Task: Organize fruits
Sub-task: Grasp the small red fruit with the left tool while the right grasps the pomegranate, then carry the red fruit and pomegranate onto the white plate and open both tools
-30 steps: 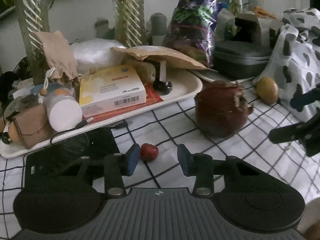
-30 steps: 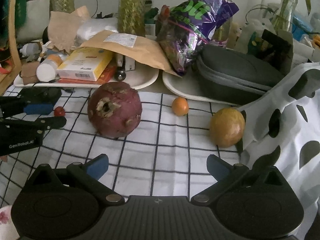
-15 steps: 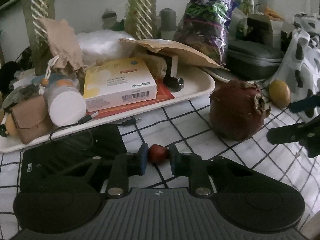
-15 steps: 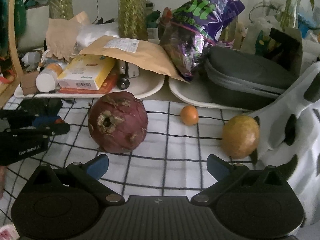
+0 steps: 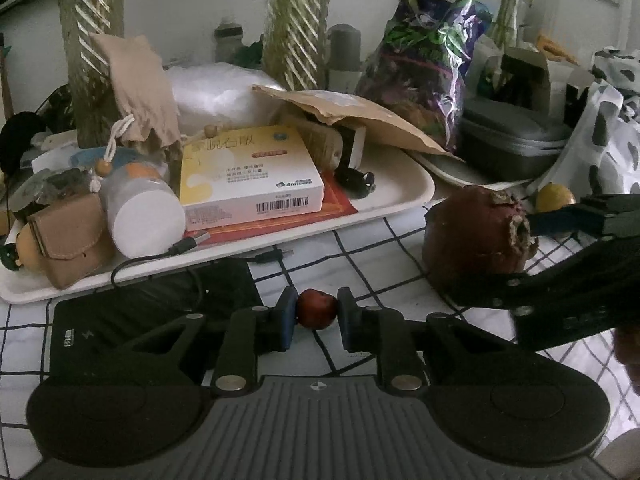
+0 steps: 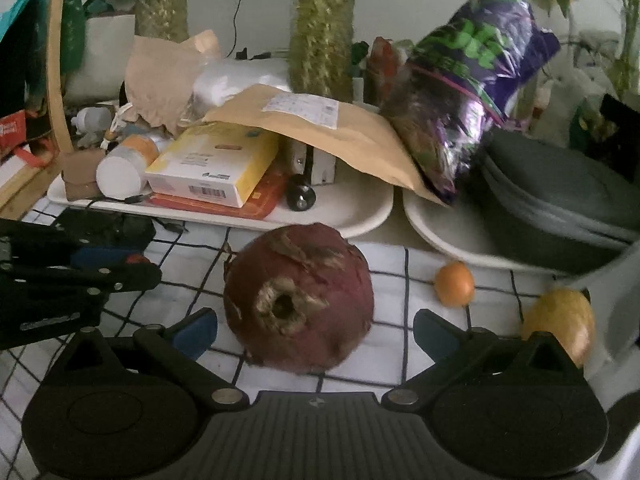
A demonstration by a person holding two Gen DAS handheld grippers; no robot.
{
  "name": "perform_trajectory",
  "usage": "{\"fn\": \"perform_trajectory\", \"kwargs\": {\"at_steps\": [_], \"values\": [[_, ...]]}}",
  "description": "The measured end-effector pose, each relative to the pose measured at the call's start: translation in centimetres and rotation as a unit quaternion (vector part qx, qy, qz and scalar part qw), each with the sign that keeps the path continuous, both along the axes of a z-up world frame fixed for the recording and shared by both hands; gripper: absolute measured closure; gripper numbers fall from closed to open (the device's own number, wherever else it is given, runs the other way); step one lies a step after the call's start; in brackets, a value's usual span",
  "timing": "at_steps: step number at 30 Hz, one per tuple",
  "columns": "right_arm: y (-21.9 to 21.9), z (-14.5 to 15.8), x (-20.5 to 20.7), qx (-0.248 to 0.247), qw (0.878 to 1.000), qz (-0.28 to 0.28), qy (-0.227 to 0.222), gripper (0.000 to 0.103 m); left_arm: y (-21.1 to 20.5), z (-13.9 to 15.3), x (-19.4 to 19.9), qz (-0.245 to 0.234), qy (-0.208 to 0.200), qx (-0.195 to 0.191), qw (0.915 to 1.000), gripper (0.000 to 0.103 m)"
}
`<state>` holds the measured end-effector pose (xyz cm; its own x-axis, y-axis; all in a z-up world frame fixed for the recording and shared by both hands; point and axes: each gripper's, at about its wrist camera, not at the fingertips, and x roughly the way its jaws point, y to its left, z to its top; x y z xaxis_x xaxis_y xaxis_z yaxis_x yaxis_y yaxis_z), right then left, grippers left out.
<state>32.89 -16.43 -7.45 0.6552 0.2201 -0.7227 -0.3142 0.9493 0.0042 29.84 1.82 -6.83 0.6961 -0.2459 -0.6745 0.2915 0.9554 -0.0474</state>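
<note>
My left gripper (image 5: 317, 314) is shut on a small red fruit (image 5: 316, 309), just above the checked cloth; it also shows at the left of the right wrist view (image 6: 120, 264). A large dark-red round fruit (image 6: 298, 300) with a dried crown sits on the cloth; it also shows in the left wrist view (image 5: 478, 236). My right gripper (image 6: 316, 330) is open, its blue pads on either side of this fruit, apart from it. A small orange fruit (image 6: 454, 283) and a yellow fruit (image 6: 560, 322) lie to the right.
A white tray (image 5: 384, 210) with a yellow box (image 5: 248, 174), a bottle and a pouch stands behind. A black pad (image 5: 152, 312) with a cable lies at the left. A second plate (image 6: 448, 232) holds a grey case (image 6: 560, 196). A spotted cloth (image 5: 612, 152) is at the right.
My left gripper has closed on the small red fruit. My right gripper has moved forward and left until the large dark-red fruit sits between its open fingers.
</note>
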Motion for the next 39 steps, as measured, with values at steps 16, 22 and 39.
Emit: {"fn": "perform_trajectory", "kwargs": {"at_steps": [16, 22, 39], "values": [[0.4, -0.1, 1.0, 0.025, 1.000, 0.015, -0.001, 0.033, -0.1, 0.5, -0.6, -0.003, -0.003, -0.006, 1.0000, 0.082], [0.5, 1.1, -0.2, 0.030, 0.999, 0.022, -0.008, 0.033, -0.8, 1.3, -1.6, -0.006, -0.011, -0.009, 0.9999, 0.082], [2.5, 5.0, -5.0, 0.061, 0.997, 0.044, -0.012, 0.034, 0.0, 4.0, -5.9, 0.012, -0.018, -0.027, 0.9994, 0.082]]}}
